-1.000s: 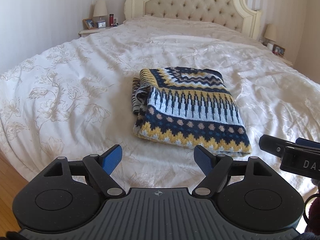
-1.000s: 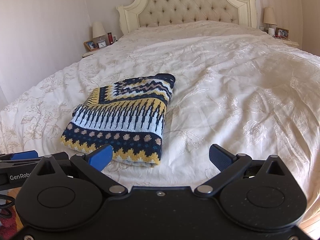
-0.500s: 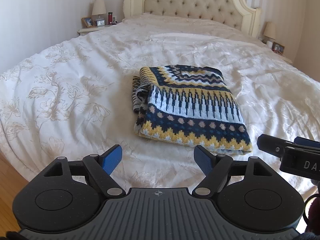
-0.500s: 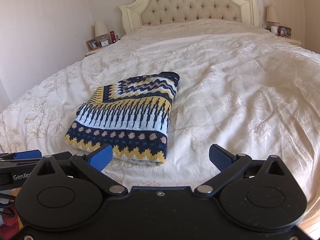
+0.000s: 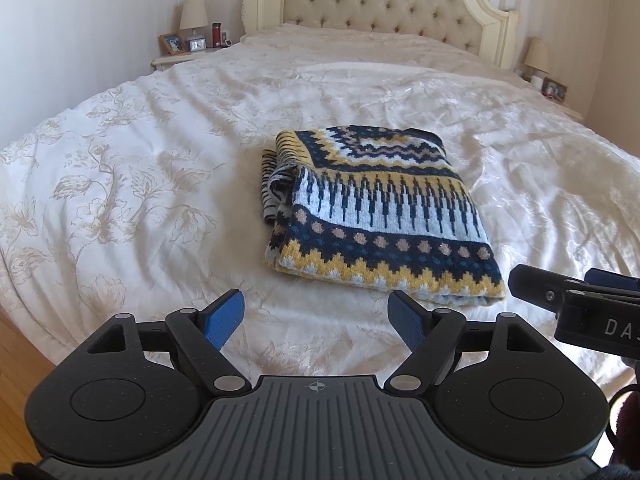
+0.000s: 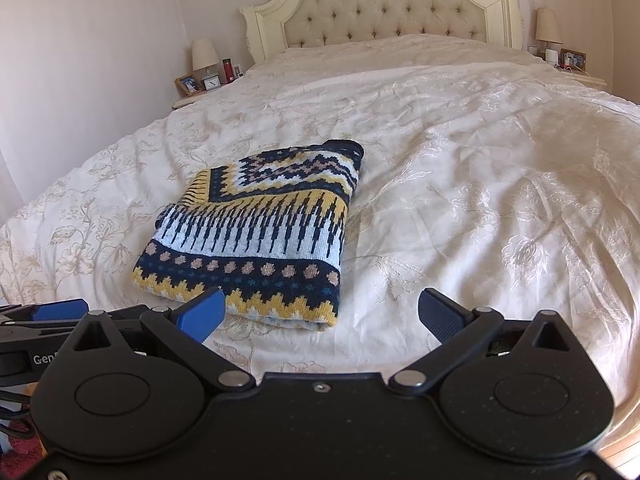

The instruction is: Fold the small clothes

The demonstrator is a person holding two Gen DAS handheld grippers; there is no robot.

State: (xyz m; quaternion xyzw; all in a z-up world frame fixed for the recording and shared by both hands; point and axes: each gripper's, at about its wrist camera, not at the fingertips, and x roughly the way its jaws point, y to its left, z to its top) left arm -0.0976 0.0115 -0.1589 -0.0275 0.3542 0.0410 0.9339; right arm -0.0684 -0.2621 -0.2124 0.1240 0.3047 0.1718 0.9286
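- Left wrist view: the left gripper [image 5: 316,316] is held with its blue-padded fingers [image 5: 222,315] spread wide and nothing between them, just short of a folded patterned sweater [image 5: 380,216]. The sweater is laid flat on the cream floral bedspread [image 5: 120,200], near the foot of the bed. The tip of the right gripper [image 5: 576,300] is seen at the right edge.
- Right wrist view: the right gripper [image 6: 320,312] is likewise held wide open and empty. The sweater [image 6: 256,236] is seen ahead and to the left, its near hem close to the left finger [image 6: 202,314]. A tufted headboard [image 6: 384,4] is seen behind.
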